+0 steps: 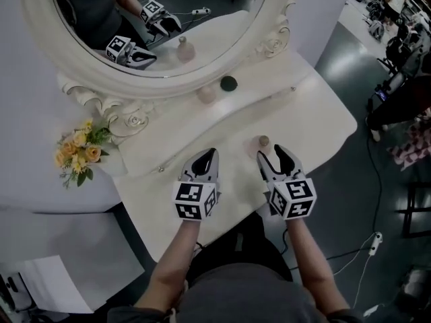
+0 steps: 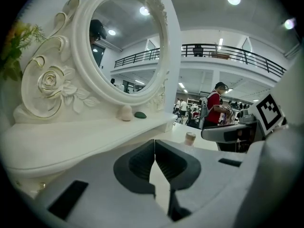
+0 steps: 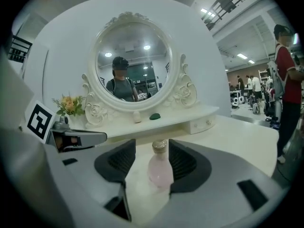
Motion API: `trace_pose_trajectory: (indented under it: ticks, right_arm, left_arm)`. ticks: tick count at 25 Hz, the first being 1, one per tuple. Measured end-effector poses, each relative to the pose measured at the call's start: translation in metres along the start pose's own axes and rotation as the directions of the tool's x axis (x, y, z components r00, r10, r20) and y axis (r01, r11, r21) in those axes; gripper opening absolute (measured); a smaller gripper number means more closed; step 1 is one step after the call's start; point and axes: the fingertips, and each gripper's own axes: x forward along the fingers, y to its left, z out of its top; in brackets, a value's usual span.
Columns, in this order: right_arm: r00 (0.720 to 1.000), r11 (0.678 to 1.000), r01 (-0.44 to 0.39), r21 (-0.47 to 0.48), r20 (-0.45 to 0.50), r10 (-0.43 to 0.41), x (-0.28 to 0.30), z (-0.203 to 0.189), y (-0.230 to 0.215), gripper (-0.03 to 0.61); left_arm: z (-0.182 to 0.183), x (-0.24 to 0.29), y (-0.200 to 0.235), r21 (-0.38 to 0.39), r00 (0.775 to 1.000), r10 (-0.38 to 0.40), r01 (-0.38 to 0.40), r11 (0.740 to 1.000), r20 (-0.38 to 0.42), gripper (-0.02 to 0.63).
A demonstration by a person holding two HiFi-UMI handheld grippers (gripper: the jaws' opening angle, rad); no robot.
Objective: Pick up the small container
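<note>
A small pink bottle with a gold cap (image 1: 259, 145) stands upright on the white vanity table (image 1: 316, 123). My right gripper (image 1: 273, 155) is open around it. In the right gripper view the bottle (image 3: 159, 167) sits between the pads, close to the right pad, with a clear gap on its left side. My left gripper (image 1: 207, 155) rests on the table to the left of the bottle, shut with nothing in it. In the left gripper view its tips (image 2: 155, 151) meet, and the bottle (image 2: 190, 138) shows beyond them to the right.
An oval mirror in an ornate white frame (image 1: 161, 79) rises behind a raised shelf holding a pale egg-shaped thing (image 1: 206, 94) and a dark green object (image 1: 229, 83). Yellow flowers (image 1: 79, 150) stand at the left. The table's front edge lies just under the grippers.
</note>
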Motion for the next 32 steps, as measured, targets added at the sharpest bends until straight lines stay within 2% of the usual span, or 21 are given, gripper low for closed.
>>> trace_pose_trajectory:
  ticks: [8,17,26,32]
  right_arm:
    - [0.992,0.994,-0.104,-0.043,-0.075,0.100,0.033,-0.009,-0.013,0.242]
    - [0.979,0.980,-0.186,-0.069,-0.104,0.178,0.055,-0.018,-0.016,0.249]
    - [0.974,0.968,-0.216,-0.130,-0.104,0.203,0.065,-0.023,-0.011,0.176]
    - [0.973,0.960,-0.226,-0.166,-0.093,0.213,0.066,-0.024,-0.010,0.167]
  left_arm:
    - [-0.002,0.010,0.012,-0.035,0.993,0.116,-0.117,0.993,-0.015,0.008]
    - [-0.010,0.014,0.020,-0.060,0.979,0.197,-0.200,0.978,-0.042,0.008]
    - [-0.022,0.015,0.025,-0.077,0.969,0.238,-0.243,0.967,-0.072,0.008]
    - [-0.025,0.013,0.025,-0.090,0.962,0.262,-0.268,0.959,-0.075,0.008]
